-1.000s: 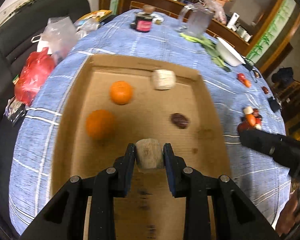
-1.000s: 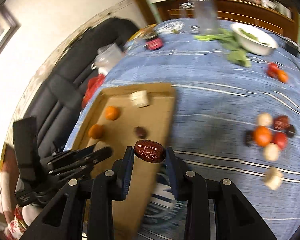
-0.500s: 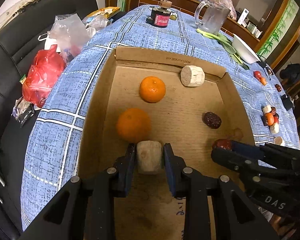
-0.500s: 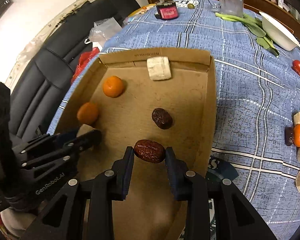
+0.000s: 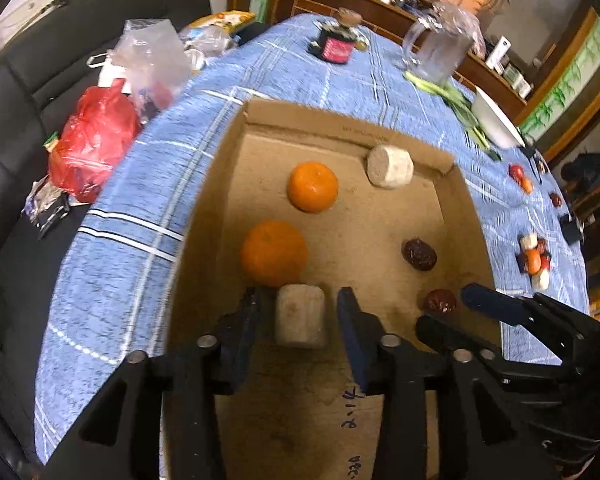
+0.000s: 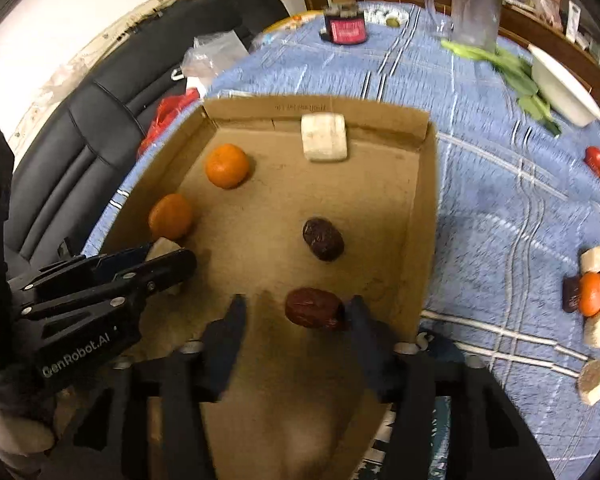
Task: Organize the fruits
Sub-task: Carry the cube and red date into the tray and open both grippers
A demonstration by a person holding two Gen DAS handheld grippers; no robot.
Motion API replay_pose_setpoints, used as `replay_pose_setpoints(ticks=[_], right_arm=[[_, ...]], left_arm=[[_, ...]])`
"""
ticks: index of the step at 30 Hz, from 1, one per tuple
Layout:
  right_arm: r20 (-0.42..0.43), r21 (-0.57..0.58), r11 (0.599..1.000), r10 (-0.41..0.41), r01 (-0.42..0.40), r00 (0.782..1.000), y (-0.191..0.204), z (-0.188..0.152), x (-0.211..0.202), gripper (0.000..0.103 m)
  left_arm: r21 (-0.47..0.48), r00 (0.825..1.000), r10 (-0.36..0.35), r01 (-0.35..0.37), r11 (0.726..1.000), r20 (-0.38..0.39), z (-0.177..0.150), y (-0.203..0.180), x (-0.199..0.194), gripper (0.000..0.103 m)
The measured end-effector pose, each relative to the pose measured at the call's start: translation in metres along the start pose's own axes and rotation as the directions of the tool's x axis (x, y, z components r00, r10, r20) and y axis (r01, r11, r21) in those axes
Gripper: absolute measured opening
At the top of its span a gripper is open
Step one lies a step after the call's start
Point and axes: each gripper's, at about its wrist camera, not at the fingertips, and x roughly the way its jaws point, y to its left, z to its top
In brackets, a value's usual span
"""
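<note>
both tools are letting go right now. left tool [image 5: 298, 312] has its jaws opening around the pale banana chunk [image 5: 300, 316], which looks like it's sitting on the floor of the cardboard tray [image 5: 380, 132]; there's a gap on the right-hand pad, and on the other side i can't tell if it's touching. right tool [image 6: 296, 320] is opening wider, with the red date [image 6: 314, 308] lying between its jaws on the tray floor, up against the right-hand pad and well clear of the other one.

what matters next imo: both pieces sit dead ahead between the fingers, so each tool probably has to back straight out and up without nudging anything. the date's long axis runs across the jaw gap, so any sideways drift would roll it. the chunk's far end is touching or nearly touching the near orange [image 5: 274, 254], just ahead of the left tool.

more loose fruit [image 6: 592, 296] is waiting on the worktop [image 6: 480, 208], off to the right of the right tool, so that hand is nearer.

view-wise, the left wrist shows the chunk/orange contact properly, while the right wrist mostly hides the chunk behind the left tool. the right wrist shows the date against its pad; from the left you just see it peeking past the right tool's fingertips.
</note>
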Motion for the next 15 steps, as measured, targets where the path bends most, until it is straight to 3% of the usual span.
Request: replay_pose_setpoints(ticks=[8,12,15], right_arm=[[0.102,0.039,0.999,0.015,-0.019,0.995,-0.019,-0.004,-0.049,0.066],[0.149,0.15,0.988,0.021,-0.044,0.989,-0.059,-0.02,-0.078,0.069],[0.177,0.251,0.968,-0.019,-0.027,0.984,-0.102,-0.039,-0.102,0.069]], left_arm=[[-0.109,0.997,0.012,-0.004,0.994,0.074,0.006,0.004,-0.034,0.047],[-0.137,0.996,0.008,0.004,0.991,0.084,0.004,-0.006,-0.046,0.051],[-0.112,0.995,-0.006,0.017,0.994,0.096,0.001,-0.027,-0.053,0.053]])
